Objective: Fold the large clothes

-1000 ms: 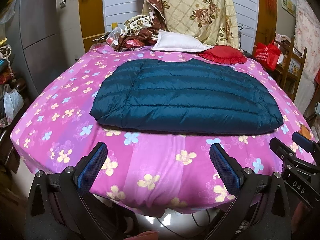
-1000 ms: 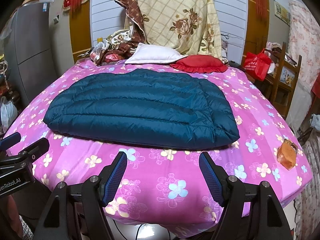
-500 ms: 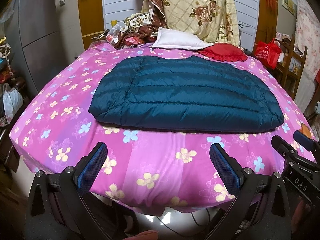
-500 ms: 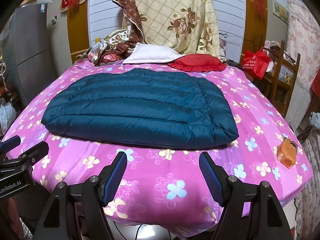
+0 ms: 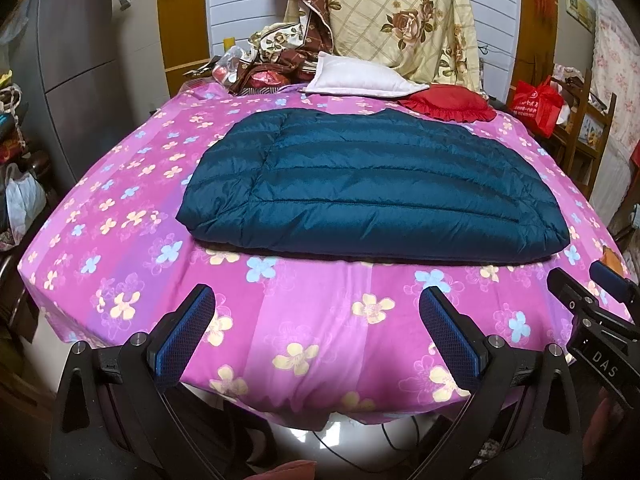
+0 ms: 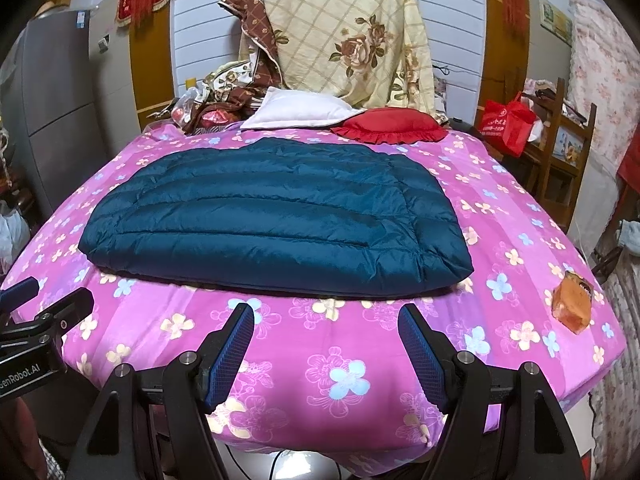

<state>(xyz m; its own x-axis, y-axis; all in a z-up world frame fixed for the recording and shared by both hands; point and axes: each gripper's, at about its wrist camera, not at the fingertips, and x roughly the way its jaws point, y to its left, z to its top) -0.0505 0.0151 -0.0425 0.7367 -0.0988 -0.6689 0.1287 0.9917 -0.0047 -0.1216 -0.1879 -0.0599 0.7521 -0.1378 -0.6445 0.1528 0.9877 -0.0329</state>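
Nothing moved; down jacket (image 5: 372, 184) lies beyond open fingers (image 5: 188, 332)

A bed (image 5: 120, 240) is carrying everything, its pink sheet patterned with yellow and blue flowers; a dark teal quilted jacket (image 5: 372, 188) is lying flat across the middle of it; a white pillow (image 5: 360, 80) and a red frilled cushion (image 5: 448, 102) are sitting side by side at the far end; a small orange packet (image 6: 572, 304) is resting near the right edge, well apart from the jacket
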